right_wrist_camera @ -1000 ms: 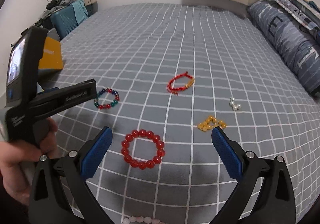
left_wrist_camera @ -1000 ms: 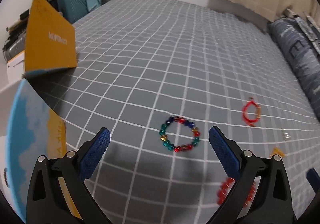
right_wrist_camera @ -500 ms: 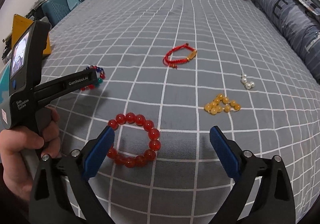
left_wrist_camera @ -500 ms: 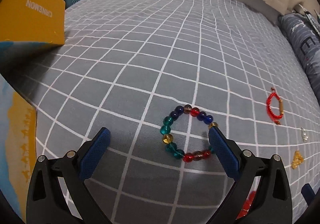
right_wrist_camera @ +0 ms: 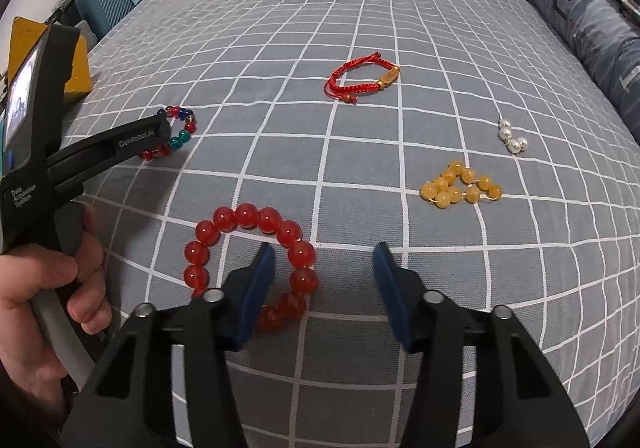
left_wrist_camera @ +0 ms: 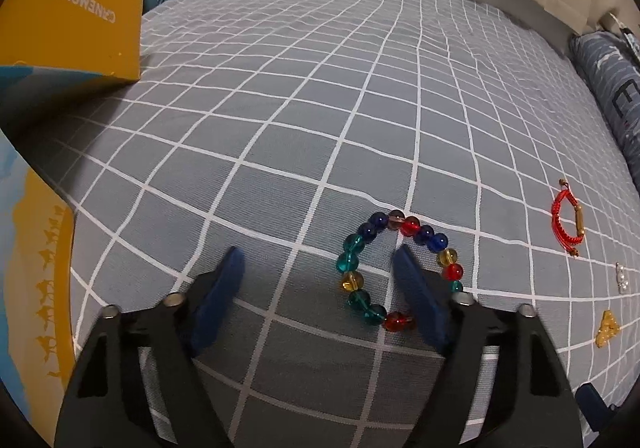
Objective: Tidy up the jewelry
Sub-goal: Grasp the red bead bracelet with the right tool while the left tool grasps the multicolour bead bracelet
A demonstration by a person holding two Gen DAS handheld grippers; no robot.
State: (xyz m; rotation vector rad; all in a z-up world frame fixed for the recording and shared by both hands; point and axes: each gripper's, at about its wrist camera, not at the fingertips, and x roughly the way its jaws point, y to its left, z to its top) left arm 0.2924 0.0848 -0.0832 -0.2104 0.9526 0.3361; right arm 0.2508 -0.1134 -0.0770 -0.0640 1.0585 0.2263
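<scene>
A multicoloured bead bracelet lies on the grey checked bedspread. My left gripper is open but narrowed; its right finger rests inside the bracelet's ring, and the left side of the ring lies between the jaws. The bracelet also shows in the right wrist view. A red bead bracelet lies under my right gripper, which is open but narrowed; its left finger sits inside that ring, with the ring's right side between the jaws.
A red cord bracelet, amber beads and silver pearl beads lie farther right on the bedspread. A yellow box flap stands at the left. A striped pillow lies along the right edge.
Both grippers moved down and forward onto their bracelets. Both jaws have narrowed, each with one finger now inside a bracelet ring.
</scene>
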